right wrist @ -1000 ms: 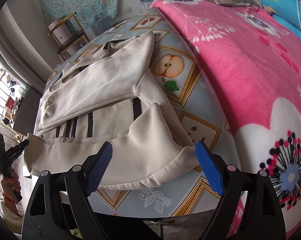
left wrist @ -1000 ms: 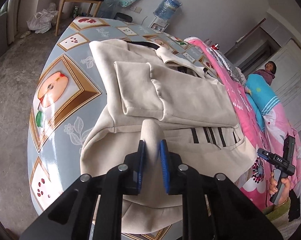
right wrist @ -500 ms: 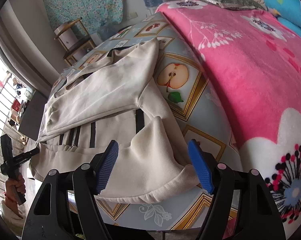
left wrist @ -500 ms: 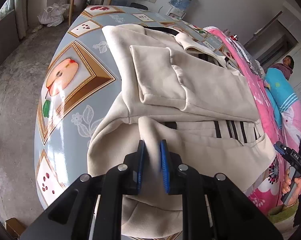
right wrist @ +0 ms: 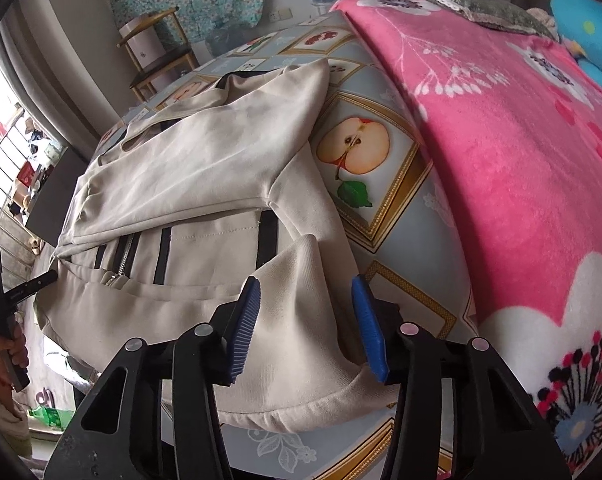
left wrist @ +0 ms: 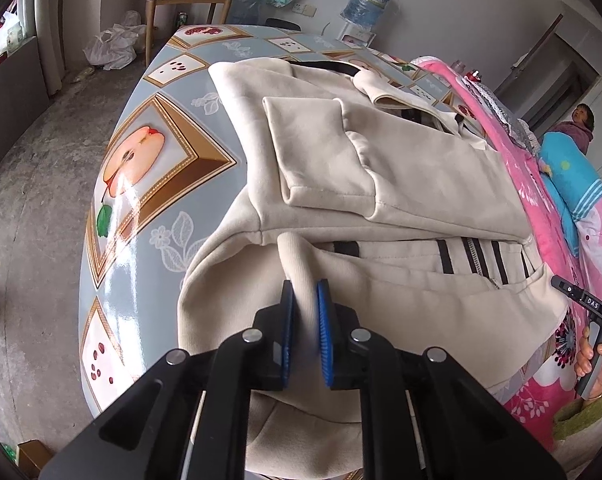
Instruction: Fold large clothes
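Jaws, left gripper point(left wrist: 304, 316): clamped on jacket point(left wrist: 381, 168) hem.
Jaws, right gripper point(right wrist: 305, 320): just been closing, half-open, hem between, ungripped.
Advice: both corners should be pinched before lifting off desk point(right wrist: 433, 208).

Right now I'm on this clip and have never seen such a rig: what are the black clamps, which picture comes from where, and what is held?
No robot here: a person holds a two-finger clamp in each hand, each with a camera looking along its blue pads. In the left camera's picture, the left gripper is shut on a raised fold of the beige jacket, which lies on the fruit-print tablecloth. In the right camera's picture, the right gripper has just been closing around the jacket's hem corner, with gaps still beside the pads. A pink blanket lies alongside.
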The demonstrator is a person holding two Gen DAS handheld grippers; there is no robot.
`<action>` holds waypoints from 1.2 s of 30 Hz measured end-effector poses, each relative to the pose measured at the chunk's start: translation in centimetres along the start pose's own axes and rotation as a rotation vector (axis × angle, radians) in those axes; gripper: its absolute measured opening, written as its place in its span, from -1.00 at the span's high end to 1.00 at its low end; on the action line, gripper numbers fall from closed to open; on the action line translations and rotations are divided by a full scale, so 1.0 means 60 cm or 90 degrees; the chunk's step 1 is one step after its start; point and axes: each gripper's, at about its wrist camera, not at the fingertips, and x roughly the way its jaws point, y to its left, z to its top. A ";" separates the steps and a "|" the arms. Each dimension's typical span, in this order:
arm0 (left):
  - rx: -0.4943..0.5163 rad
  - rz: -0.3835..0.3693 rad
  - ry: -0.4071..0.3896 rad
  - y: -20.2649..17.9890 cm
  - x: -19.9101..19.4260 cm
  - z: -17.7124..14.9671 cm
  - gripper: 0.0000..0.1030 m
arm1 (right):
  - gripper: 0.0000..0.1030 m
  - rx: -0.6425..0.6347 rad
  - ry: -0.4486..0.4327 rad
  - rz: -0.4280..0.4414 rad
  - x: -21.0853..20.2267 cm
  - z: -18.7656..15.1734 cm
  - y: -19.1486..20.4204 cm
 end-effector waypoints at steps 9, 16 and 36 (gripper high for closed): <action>-0.013 0.003 0.003 0.004 0.003 -0.001 0.78 | 0.58 0.012 0.014 0.013 0.025 0.018 -0.003; -0.017 -0.004 -0.059 -0.014 -0.054 -0.021 0.89 | 0.89 0.012 -0.076 -0.036 -0.044 0.003 0.007; -0.049 0.045 -0.073 -0.005 -0.062 -0.030 0.83 | 0.03 -0.071 -0.133 -0.117 -0.060 0.034 0.071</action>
